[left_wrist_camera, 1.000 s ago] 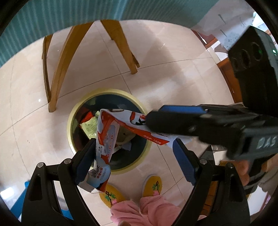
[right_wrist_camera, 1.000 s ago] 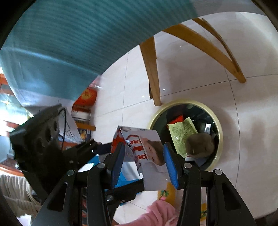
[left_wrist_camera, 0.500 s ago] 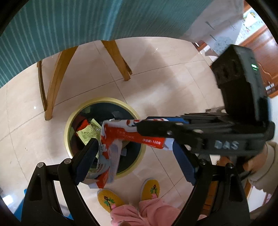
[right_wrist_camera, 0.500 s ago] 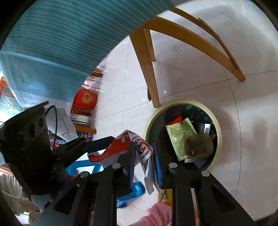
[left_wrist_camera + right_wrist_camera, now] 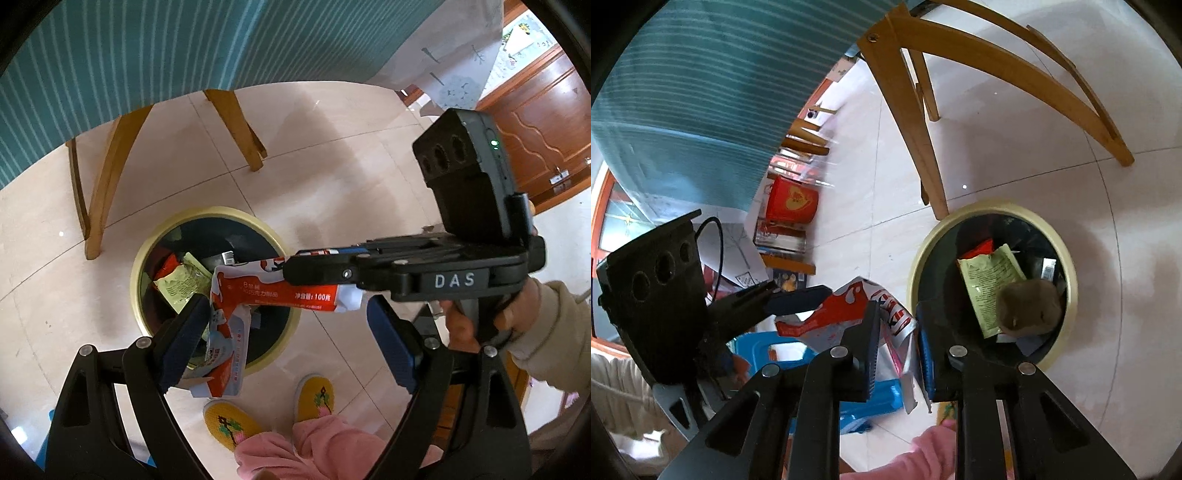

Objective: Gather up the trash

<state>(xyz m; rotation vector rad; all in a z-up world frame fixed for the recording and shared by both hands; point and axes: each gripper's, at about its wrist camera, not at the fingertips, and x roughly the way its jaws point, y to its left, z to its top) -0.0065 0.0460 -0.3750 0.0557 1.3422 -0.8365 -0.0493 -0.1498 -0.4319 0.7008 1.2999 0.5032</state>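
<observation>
Above the beige tiled floor (image 5: 332, 155), the right claw (image 5: 897, 347) pinches a red-and-white wrapper (image 5: 273, 291) over the yellow-rimmed bin (image 5: 221, 214). The left claw (image 5: 288, 343) gapes wide, one finger touching the wrapper, beside wooden chair legs (image 5: 110, 184).

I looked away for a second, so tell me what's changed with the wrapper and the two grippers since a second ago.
The right gripper closed onto the red and white wrapper, which it had only straddled with open fingers. The wrapper crumpled and folded, one end now hanging beside the left gripper. The left gripper stayed open, and the wrapper is still above the bin, not dropped.
</observation>
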